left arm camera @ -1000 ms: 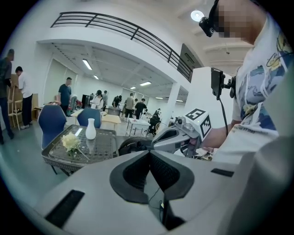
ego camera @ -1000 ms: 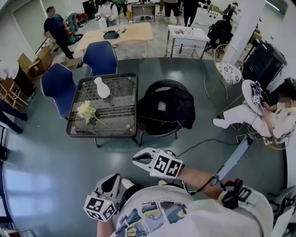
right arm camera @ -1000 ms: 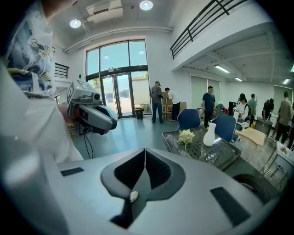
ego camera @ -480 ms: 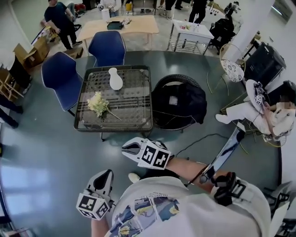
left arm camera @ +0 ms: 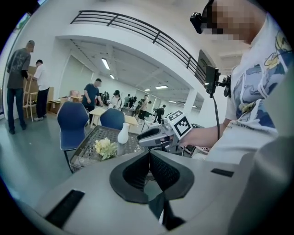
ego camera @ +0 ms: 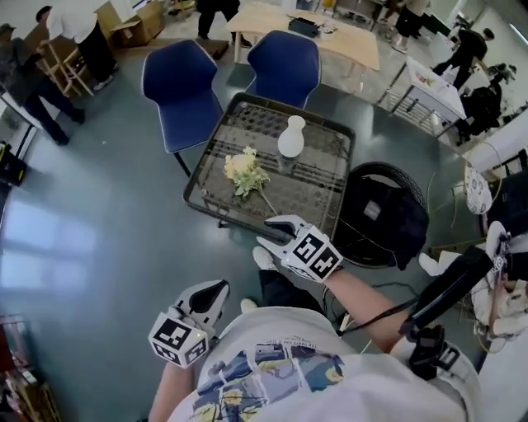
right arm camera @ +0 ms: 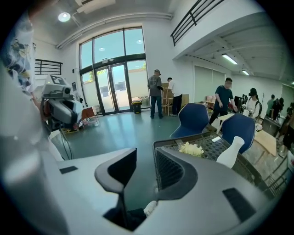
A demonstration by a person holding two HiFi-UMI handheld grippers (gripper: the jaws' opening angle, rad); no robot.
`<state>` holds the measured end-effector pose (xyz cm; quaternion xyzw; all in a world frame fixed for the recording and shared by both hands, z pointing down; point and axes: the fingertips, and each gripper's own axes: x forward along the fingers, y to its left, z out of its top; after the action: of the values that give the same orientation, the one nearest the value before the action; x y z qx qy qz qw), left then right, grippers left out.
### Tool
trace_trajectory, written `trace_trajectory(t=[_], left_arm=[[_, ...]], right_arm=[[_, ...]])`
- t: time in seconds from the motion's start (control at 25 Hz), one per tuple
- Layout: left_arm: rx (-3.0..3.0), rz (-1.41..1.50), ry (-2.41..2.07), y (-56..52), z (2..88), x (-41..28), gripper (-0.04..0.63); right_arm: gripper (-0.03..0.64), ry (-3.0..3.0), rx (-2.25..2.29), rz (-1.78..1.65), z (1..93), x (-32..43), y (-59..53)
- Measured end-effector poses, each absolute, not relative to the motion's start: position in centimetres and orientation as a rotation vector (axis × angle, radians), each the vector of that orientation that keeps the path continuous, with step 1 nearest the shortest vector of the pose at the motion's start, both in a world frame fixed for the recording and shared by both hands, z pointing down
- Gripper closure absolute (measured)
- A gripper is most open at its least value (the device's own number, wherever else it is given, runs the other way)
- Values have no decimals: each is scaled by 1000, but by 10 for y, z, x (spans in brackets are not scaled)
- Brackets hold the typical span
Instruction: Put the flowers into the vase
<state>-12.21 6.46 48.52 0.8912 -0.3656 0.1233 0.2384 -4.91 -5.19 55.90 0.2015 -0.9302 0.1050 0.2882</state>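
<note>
A bunch of pale yellow flowers (ego camera: 245, 173) lies on the dark mesh table (ego camera: 320, 191), its stem pointing toward me. Behind it stands a white vase (ego camera: 291, 138), upright. My right gripper (ego camera: 276, 233) hovers at the table's near edge, just short of the stem; its jaws are opening and nothing is between them (right arm camera: 146, 170). The flowers (right arm camera: 190, 148) and the vase (right arm camera: 229, 153) show ahead of it. Low by my body, my left gripper (ego camera: 216, 290) is shut and empty (left arm camera: 149, 167), away from the table.
Two blue chairs (ego camera: 181, 82) (ego camera: 285, 58) stand behind the table. A round black chair with a dark bag (ego camera: 384, 218) sits at its right. A wooden table (ego camera: 305, 25) and several people are farther back.
I have walked up to the table, so it is now much closer. Both grippers came forward with me, and the right one now reaches the table's near edge.
</note>
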Motion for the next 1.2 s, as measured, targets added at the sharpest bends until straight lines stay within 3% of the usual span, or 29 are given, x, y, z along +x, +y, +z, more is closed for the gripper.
trace_trajectory(t=[0.48, 0.92, 1.04, 1.12, 1.2], left_arm=[[2255, 384, -1259, -69, 465, -146, 586], [1961, 443, -1485, -78, 475, -180, 586], [1934, 443, -1505, -77, 477, -184, 586], [1955, 444, -1494, -80, 476, -182, 586], [1993, 445, -1480, -84, 475, -183, 586]], right_arm=[[432, -2360, 452, 434, 659, -82, -290], [376, -2124, 230, 613, 790, -125, -358], [381, -2100, 221, 627, 802, -125, -362], [501, -2119, 217, 611, 796, -123, -360], [537, -2157, 220, 579, 781, -123, -358]])
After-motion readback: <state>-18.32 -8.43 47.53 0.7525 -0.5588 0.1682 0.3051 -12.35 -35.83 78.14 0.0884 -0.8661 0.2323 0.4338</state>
